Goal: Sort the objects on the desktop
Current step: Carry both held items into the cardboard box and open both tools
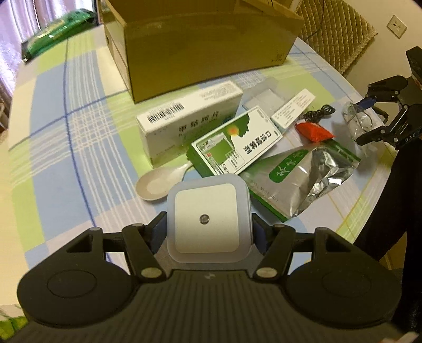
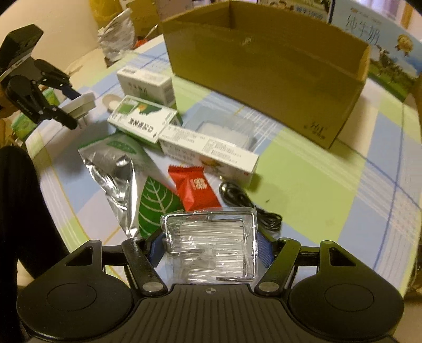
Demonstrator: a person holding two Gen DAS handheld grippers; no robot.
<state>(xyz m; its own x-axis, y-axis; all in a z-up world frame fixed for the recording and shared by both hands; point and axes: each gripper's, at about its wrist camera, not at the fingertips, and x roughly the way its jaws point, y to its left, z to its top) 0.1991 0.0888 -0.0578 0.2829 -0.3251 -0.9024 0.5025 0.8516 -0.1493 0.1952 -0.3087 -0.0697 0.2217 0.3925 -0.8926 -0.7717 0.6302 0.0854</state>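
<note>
The left gripper [image 1: 209,227] pinched a white square night light [image 1: 208,220] above the bench [image 1: 66,158]. The right gripper [image 2: 209,248] clamped a clear plastic packet [image 2: 211,245], both short of the cardboard box [image 2: 266,68].

Room around the round table — warm, dim indoor light.
We note a checked tablecloth [image 1: 66,110] in blue, green and cream over the table; pale curtains [image 1: 31,15] at far left; a quilted beige chair back [image 1: 340,29] beyond the far edge; a cream wall with a white socket plate [image 1: 396,25] to the right — in the right wrist view, a cream sofa [image 2: 68,34] at left.
</note>
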